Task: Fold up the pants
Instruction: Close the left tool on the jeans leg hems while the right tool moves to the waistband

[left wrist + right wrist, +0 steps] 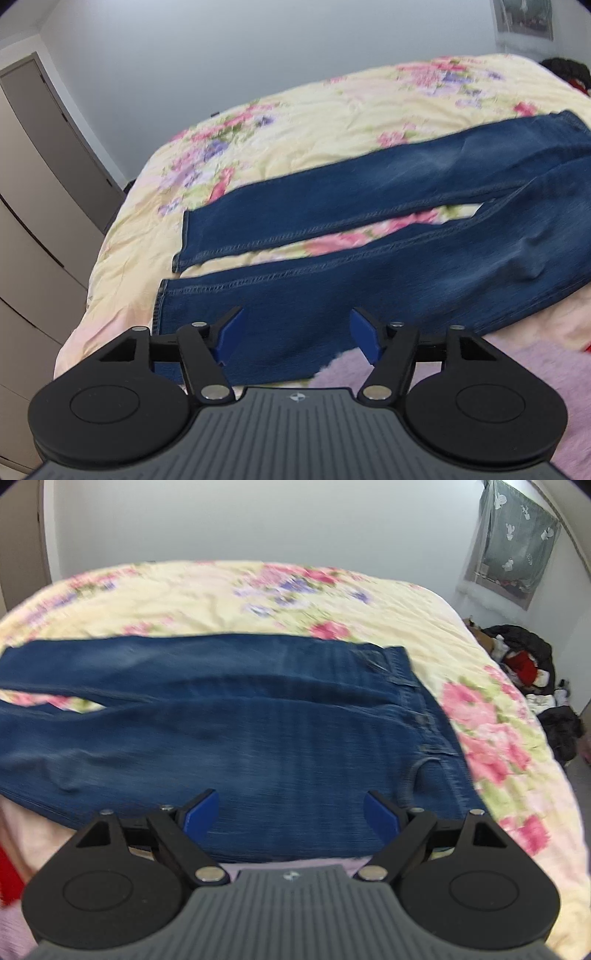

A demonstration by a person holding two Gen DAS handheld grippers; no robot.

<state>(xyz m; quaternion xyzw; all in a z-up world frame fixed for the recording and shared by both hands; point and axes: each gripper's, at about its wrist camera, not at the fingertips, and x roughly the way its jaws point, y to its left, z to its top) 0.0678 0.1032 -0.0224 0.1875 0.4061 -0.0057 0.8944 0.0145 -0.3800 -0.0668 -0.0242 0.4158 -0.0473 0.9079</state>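
Two black grippers with blue pads, left (295, 334) and right (291, 812), hover wide open, holding nothing. Dark blue denim pants (388, 236) lie flat near the floral quilted bed's (314, 110) near edge.

The left wrist camera looks forward and down past its gripper (297, 334), close over the near edge of the bed (332, 110), facing the pant legs of the jeans (369, 192), whose hems lie toward nine o'clock. The right wrist camera sits equally near and tilted, facing the waistband end toward three o'clock. Both views share the jeans' thigh section and the floral bedspread behind it.
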